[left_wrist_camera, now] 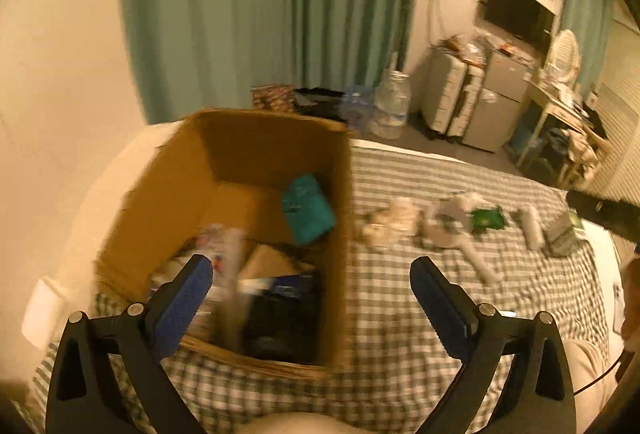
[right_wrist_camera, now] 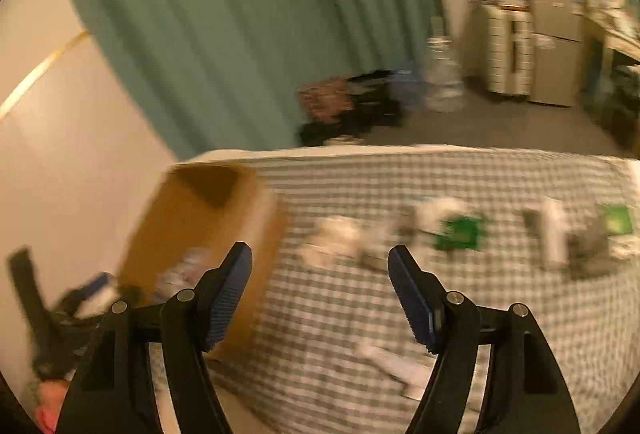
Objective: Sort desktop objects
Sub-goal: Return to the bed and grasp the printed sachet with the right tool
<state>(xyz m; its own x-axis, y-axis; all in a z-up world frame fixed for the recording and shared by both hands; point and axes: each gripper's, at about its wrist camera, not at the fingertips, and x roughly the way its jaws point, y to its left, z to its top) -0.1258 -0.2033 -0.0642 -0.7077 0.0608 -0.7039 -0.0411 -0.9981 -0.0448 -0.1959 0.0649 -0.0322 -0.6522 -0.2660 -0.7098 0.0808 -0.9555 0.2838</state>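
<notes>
My left gripper (left_wrist_camera: 312, 276) hangs spread wide and empty over the near rim of an open cardboard box (left_wrist_camera: 168, 194) on the checked bedspread (left_wrist_camera: 400, 334); inside lie a teal pouch (left_wrist_camera: 307, 208) and blurred packets. Right gripper (right_wrist_camera: 320, 266), likewise parted, holds nothing. Loose items (a green packet (left_wrist_camera: 487, 218), a white cylinder (left_wrist_camera: 532, 228)) lie scattered right of the box.

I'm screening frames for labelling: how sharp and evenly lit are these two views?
Left wrist: warm orange cast, cardboard box motion-smeared, fisheye bending the edges. Right wrist: blurrier throughout, the green packet and checked cloth smeared; only the gripper fingers stay crisp.
</notes>
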